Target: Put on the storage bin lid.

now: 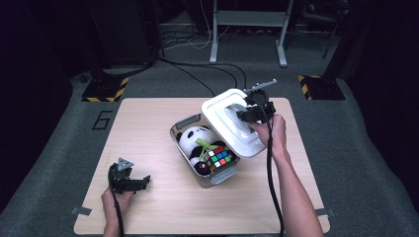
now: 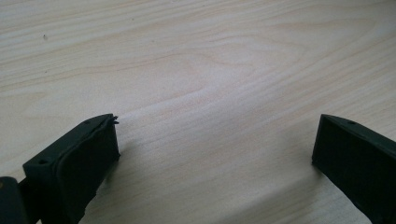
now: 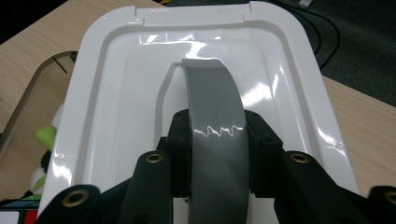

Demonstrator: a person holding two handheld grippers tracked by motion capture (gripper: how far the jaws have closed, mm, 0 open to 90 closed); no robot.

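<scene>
A clear storage box [image 1: 184,124] stands mid-table with a plush panda [image 1: 193,139] and a colour cube [image 1: 220,157] inside it. Its white lid [image 1: 223,109] hangs tilted above the box's right side. My right gripper [image 1: 247,114] is shut on the lid's grey handle [image 3: 215,122]; in the right gripper view the jaws clamp that handle from both sides, with the lid [image 3: 116,112] spread beyond it. My left gripper [image 1: 139,183] rests at the table's front left, open and with nothing between its jaws; in the left gripper view its fingers [image 2: 79,158] stand wide apart over bare wood.
The wooden table [image 1: 148,118] stands on grey carpet. Grey latches [image 1: 223,175] sit at the box's ends. Beyond the table are cables, a white stand [image 1: 249,19] and hazard-striped floor plates [image 1: 104,90].
</scene>
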